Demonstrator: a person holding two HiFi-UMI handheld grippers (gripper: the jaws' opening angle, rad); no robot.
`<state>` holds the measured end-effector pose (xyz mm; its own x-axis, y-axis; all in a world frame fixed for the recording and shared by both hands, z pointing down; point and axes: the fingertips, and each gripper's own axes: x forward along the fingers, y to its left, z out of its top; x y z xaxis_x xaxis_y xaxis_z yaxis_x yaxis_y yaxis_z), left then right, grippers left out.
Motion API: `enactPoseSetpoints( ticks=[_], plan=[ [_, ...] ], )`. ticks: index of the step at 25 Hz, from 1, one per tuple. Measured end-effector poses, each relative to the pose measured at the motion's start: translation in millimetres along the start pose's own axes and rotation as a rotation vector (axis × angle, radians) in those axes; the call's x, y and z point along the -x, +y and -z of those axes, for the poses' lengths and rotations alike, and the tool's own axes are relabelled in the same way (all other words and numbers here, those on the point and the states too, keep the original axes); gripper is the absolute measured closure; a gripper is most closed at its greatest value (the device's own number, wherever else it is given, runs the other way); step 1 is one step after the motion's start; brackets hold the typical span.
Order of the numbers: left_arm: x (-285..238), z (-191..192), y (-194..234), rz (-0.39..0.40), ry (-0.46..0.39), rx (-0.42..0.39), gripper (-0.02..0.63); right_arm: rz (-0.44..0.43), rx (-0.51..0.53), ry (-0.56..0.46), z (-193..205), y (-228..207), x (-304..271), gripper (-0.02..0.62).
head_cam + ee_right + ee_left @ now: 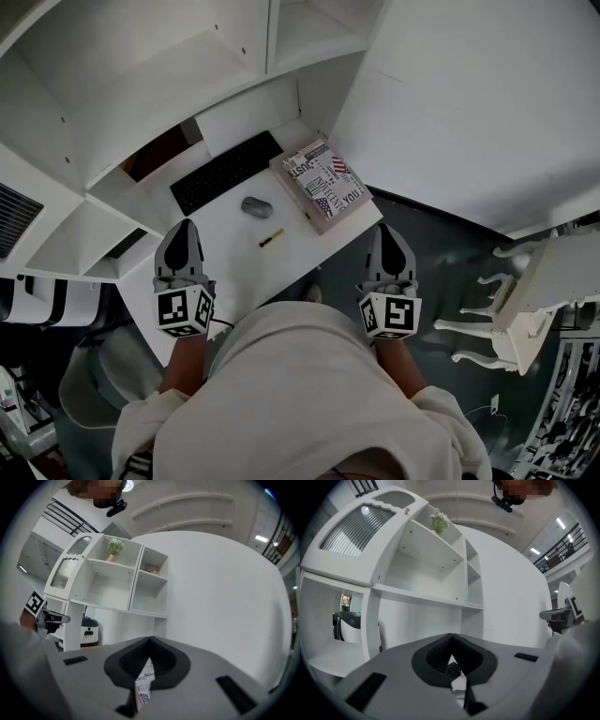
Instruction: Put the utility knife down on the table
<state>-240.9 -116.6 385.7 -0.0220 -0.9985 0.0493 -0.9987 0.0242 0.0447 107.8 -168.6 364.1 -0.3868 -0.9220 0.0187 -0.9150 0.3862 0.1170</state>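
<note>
Plainly: utility knife (271, 238) on table (230, 267), between left gripper (185, 225), right gripper (388, 229), untouched.

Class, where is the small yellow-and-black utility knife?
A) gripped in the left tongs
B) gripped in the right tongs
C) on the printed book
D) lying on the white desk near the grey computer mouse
D: the yellow-and-black utility knife lies on the white desk beside the grey computer mouse; the left tongs and right tongs are shut and empty.
</note>
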Motion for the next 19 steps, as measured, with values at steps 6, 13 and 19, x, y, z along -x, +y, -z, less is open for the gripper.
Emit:
enactPoseSetpoints(
  ticks=[6, 13, 19],
  plan=[
    [-0.6, 2.0, -2.1, 0.004, 0.009, -0.007, 0.604, 0.008, -0.005, 0.003, 2.4, -2.6, 2.9, 0.592],
    [-1.6, 4.4, -4.2, 0.008, 0.02, -0.014, 0.604, 0.015, -0.011, 0.007, 5.4, -5.7, 5.1, 0.592],
    [-3.5, 7.0, -7.8, 0.01, 0.024, -0.019, 0.604, 0.018, -0.011, 0.004, 7.3, -9.6, 5.7, 0.592]
  ],
)
